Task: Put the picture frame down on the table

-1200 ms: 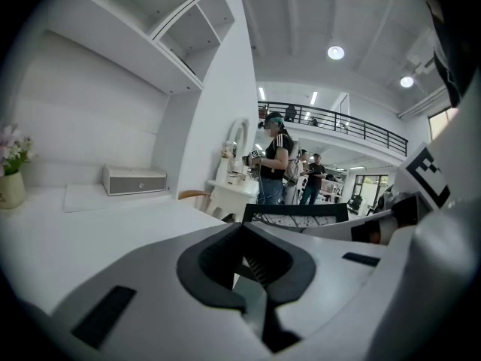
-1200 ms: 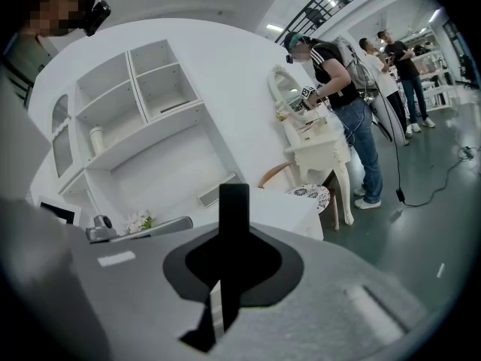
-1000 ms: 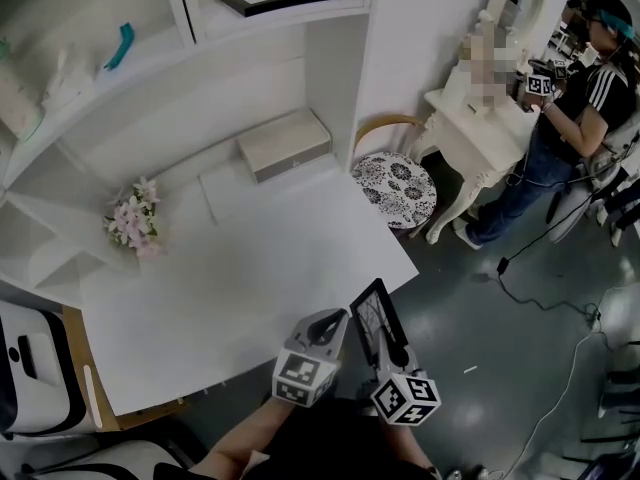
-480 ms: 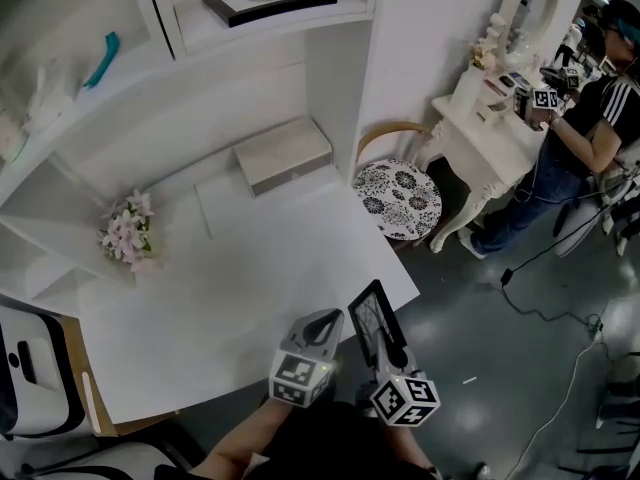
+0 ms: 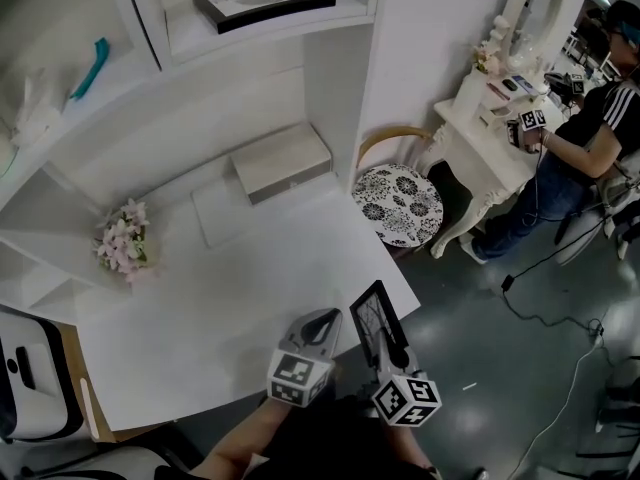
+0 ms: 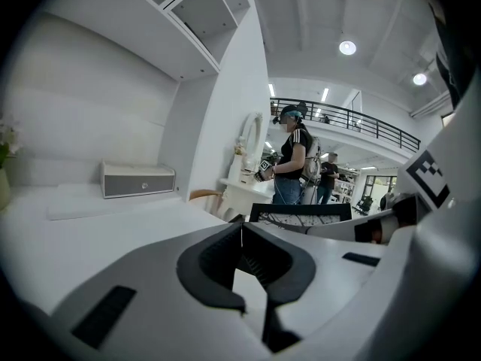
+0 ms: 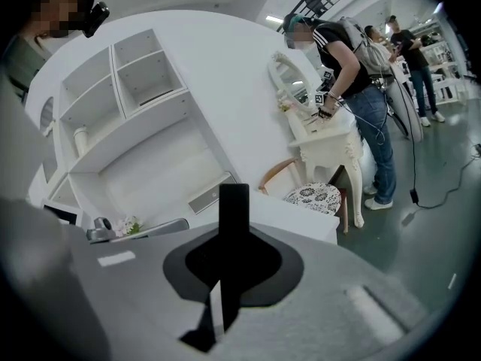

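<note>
Two grippers sit low in the head view, close to the body. The right gripper [image 5: 393, 356] clamps the frame [image 5: 374, 316], which stands on edge and tilted, just off the near edge of the table [image 5: 250, 288] and not touching it. The left gripper [image 5: 322, 321] is just beside it, at that same edge.

Against the earlier frames, grippers and frame sit at nearly the same spot, with no lowering begun. Only the camera drifted a bit: the box [image 5: 282, 161] and flowers [image 5: 122, 240] slid slightly left, and the person [image 5: 585, 133] by the dresser has shifted. So the put-down looks all ahead, since the frame likely has to go forward over the table, then down.

Left gripper view: fingers pressed together with nothing between them. The frame shows beyond them, and the table lies to the left.

Right gripper view: fingers are closed on the frame's black edge, which rises straight up between them. The table is ahead and lower.
</note>
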{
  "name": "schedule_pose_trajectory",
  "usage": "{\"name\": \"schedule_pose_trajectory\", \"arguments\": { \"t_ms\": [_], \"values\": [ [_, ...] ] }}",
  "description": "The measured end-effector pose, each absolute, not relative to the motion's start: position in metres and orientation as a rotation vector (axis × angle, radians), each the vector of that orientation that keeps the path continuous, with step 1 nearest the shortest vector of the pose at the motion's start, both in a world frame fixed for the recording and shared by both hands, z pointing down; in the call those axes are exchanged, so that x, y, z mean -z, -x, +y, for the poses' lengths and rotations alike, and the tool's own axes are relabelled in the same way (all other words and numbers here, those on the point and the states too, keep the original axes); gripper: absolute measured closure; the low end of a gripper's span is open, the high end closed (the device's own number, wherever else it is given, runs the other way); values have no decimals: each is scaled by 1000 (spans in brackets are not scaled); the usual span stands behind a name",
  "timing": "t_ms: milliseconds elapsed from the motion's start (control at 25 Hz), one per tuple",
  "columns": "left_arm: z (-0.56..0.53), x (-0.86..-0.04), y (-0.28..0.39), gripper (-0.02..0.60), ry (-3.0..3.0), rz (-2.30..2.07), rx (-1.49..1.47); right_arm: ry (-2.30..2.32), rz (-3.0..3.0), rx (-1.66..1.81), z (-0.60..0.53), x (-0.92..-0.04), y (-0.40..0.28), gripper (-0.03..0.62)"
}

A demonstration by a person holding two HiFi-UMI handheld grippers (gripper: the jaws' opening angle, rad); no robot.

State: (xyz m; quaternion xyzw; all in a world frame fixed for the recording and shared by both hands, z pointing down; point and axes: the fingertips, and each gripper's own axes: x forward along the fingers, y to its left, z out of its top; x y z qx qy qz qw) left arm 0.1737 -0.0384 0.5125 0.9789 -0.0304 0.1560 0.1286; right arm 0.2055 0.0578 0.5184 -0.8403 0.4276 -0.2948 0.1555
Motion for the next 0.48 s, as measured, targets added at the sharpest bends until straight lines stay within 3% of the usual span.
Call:
{"name": "schedule_pose_trajectory", "arguments": {
  "t_ms": [480],
  "values": [
    [-43,-510,-165,569,-2859,-128,-433,2403,1244,826,56,-517,-208,580]
  ]
}}
